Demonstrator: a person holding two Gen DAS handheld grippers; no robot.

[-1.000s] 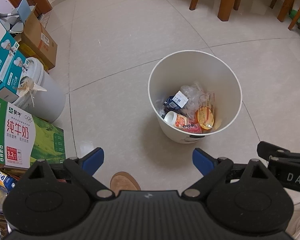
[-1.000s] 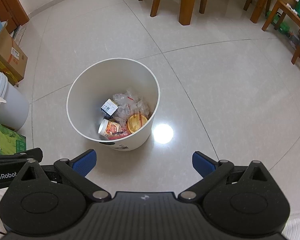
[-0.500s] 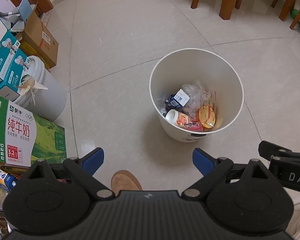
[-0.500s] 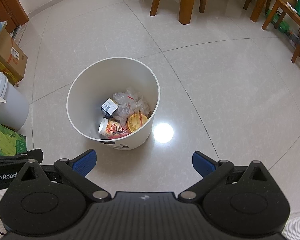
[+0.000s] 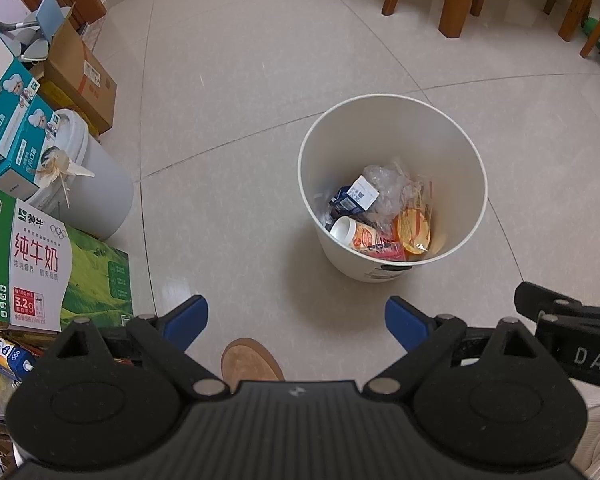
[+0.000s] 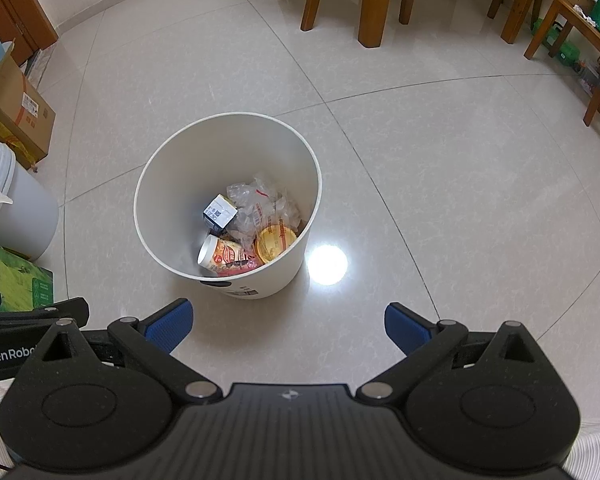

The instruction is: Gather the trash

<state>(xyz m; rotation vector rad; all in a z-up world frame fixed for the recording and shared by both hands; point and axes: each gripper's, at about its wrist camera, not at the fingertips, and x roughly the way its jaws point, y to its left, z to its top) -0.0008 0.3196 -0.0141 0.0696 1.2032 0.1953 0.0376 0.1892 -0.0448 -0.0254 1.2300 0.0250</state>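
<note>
Left hand-held gripper (image 5: 296, 318) spread wide, right hand-held gripper (image 6: 287, 322) likewise, both empty

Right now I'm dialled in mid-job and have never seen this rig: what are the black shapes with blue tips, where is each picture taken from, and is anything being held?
No robot arm here: a person holds a two-finger tool in each hand, and each tool carries a wide-angle camera looking forward along its fingers. The black shapes at the bottom are the tool bodies; the blue tips are finger pads. One picture looks out from the left tool, the other from the right tool. Both are open with nothing between the fingers. Ahead on the tiled floor stands a white bin holding trash: a drink cup on its side, a yellow lid, crumpled plastic wrappers and a small dark carton. At the left are a green milk box, a white bucket and cardboard boxes. Wooden chair legs stand beyond. The brown shape is probably the person's shoe.
</note>
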